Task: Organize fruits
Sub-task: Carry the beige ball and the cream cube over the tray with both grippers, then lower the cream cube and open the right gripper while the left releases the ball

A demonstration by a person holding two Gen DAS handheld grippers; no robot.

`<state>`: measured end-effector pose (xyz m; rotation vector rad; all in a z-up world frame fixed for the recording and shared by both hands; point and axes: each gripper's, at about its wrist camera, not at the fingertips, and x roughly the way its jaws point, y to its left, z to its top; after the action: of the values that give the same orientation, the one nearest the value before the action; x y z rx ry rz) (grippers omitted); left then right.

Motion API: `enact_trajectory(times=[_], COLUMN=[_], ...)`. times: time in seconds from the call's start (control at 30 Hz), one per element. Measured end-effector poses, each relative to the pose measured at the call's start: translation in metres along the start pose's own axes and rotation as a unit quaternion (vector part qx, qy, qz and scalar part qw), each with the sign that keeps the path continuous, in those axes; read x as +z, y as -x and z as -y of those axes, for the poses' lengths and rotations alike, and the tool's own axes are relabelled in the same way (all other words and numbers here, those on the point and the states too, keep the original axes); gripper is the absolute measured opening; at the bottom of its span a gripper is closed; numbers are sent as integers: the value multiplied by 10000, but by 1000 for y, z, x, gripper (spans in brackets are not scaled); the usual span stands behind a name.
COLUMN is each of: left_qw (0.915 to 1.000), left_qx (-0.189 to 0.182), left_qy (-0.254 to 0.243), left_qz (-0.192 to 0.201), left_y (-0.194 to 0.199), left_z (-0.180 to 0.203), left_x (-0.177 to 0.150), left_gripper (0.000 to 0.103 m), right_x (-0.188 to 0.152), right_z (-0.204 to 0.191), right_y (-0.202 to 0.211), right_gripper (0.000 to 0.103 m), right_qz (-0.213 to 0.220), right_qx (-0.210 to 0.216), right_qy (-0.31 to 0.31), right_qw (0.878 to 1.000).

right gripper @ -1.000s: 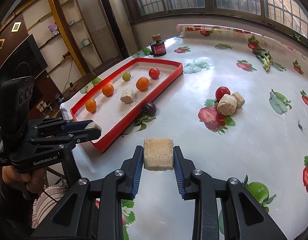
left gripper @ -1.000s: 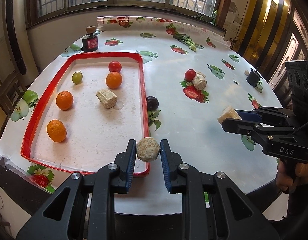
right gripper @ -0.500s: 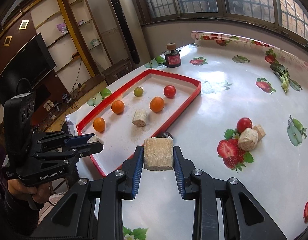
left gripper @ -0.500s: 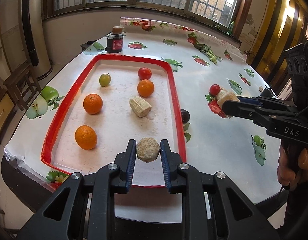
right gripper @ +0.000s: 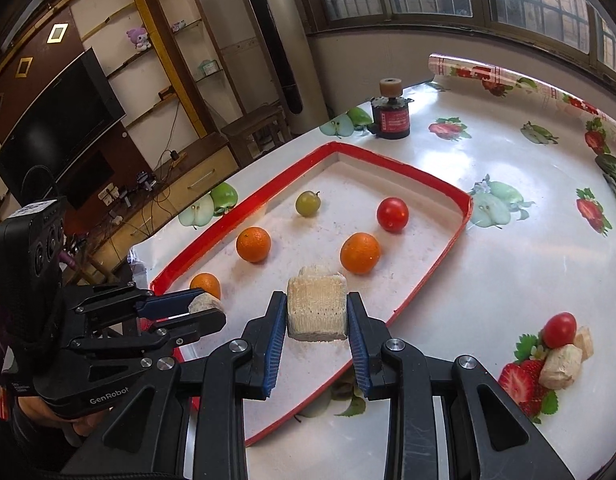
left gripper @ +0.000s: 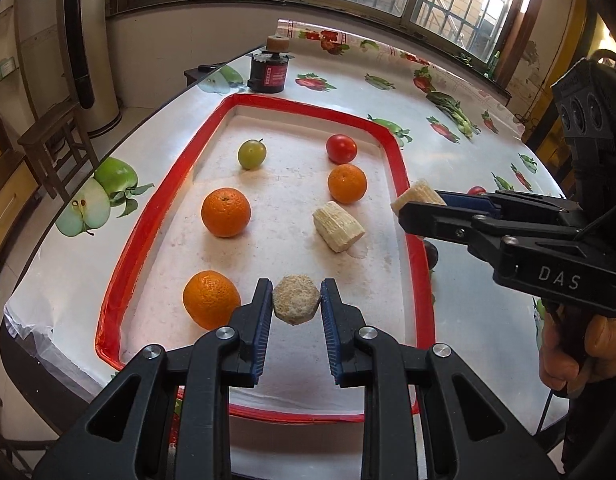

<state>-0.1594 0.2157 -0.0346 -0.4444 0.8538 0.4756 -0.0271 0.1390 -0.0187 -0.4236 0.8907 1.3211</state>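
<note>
The left gripper (left gripper: 296, 306) held a round pale chunk (left gripper: 296, 299) clamped above the near end of the red tray (left gripper: 421, 280). The right gripper (right gripper: 316, 320) held a blocky pale chunk (right gripper: 316, 307) clamped above the tray's right side. Three oranges (left gripper: 225, 212) lay inside the tray.

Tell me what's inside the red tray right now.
The red tray holds three oranges, a green fruit, a red tomato and a pale chunk. The floor under both held chunks is partly hidden.
</note>
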Motion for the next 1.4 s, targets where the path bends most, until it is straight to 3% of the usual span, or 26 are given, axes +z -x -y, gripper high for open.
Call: enact_trajectory(times=[0.47, 0.97, 1.1, 1.4], left_qw=[9997, 9991, 9990, 9992], left_qx=[0, 276, 395, 343], left_qy=[-30, -50, -110, -184], left_qz=[-233, -330, -203, -77], left_y=[-24, -27, -18, -4], left_z=[1, 5, 10, 22], left_x=[2, -1, 0, 2], left_gripper=[22, 23, 44, 45], right_x=[4, 6, 6, -9], right_z=[19, 21, 22, 36], right_y=[-50, -41, -27, 16], right_gripper=[30, 35, 40, 43], right_qz=[-384, -271, -139, 181], right_qx=[-275, -229, -220, -272], right_qy=[-6, -89, -120, -346], right_qw=[9989, 9993, 9996, 9989])
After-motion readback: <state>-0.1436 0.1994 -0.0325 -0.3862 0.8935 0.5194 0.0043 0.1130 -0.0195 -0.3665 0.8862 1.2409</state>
